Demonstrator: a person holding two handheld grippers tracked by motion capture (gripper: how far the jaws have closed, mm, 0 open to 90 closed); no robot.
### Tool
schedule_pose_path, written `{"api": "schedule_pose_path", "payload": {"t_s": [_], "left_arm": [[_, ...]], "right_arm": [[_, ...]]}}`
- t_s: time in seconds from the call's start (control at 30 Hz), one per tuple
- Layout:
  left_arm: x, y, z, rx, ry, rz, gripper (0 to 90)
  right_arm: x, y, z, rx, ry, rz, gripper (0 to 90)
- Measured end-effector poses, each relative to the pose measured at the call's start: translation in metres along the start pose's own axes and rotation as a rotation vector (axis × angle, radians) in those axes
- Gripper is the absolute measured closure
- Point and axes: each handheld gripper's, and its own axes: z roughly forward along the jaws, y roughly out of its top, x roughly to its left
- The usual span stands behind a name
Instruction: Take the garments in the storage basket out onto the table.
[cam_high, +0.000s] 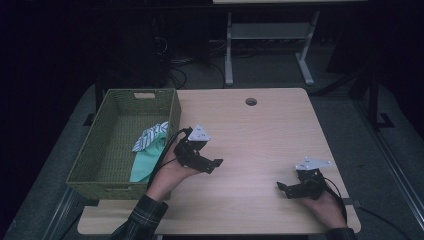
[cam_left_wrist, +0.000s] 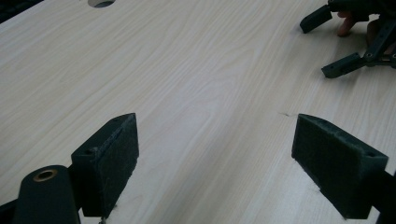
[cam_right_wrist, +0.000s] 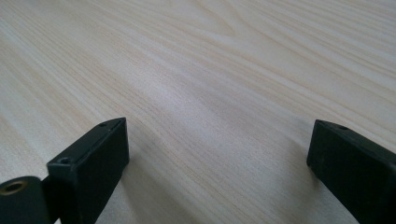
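Note:
A green woven basket (cam_high: 90, 170) stands at the table's left side. Inside it lie a teal cloth (cam_high: 148, 159) and a striped white and dark cloth (cam_high: 150, 136). My left gripper (cam_high: 216, 165) rests on the table just right of the basket, open, its jaws pointing right with nothing between them. In the left gripper view its jaws stand wide apart over bare wood (cam_left_wrist: 215, 140), and the right gripper (cam_left_wrist: 336, 44) shows at the top right. My right gripper (cam_high: 281, 189) lies near the front right corner, open and empty, jaws pointing left.
The light wooden table (cam_high: 260, 135) has a round cable hole (cam_high: 251, 101) near its far edge. A grey-legged stand (cam_high: 270, 40) and cables sit on the dark floor beyond. The person's plaid sleeve (cam_high: 142, 217) comes in at the bottom left.

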Motion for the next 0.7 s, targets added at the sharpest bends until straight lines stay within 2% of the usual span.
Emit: {"api": "schedule_pose_path", "payload": {"t_s": [0.03, 0.13, 0.23, 0.3, 0.43, 0.47, 0.7], "left_arm": [[0.003, 0.0, -0.002, 0.001, -0.013, -0.012, 14.2], [0.005, 0.0, -0.004, 0.0, -0.015, -0.006, 14.2], [0.012, -0.002, -0.01, -0.021, -0.021, -0.032, 14.2], [0.014, 0.0, -0.013, -0.018, -0.024, -0.032, 14.2], [0.017, 0.003, -0.018, -0.005, -0.029, -0.015, 14.1], [0.018, 0.005, -0.021, -0.007, -0.032, 0.0, 14.0], [0.023, 0.005, -0.026, -0.019, -0.047, -0.001, 13.3]], "right_arm": [[0.0, 0.0, 0.0, -0.001, -0.001, 0.0, 5.3], [0.0, -0.001, -0.001, 0.002, -0.006, 0.003, 5.3], [0.0, -0.001, -0.001, 0.001, -0.006, 0.003, 5.3], [0.0, -0.001, -0.001, -0.001, -0.007, -0.001, 5.3], [0.0, -0.001, -0.001, -0.001, -0.006, -0.001, 5.3], [0.0, -0.001, -0.001, -0.001, -0.007, -0.001, 5.3], [0.0, -0.001, -0.001, -0.001, -0.007, 0.0, 5.3]]}}
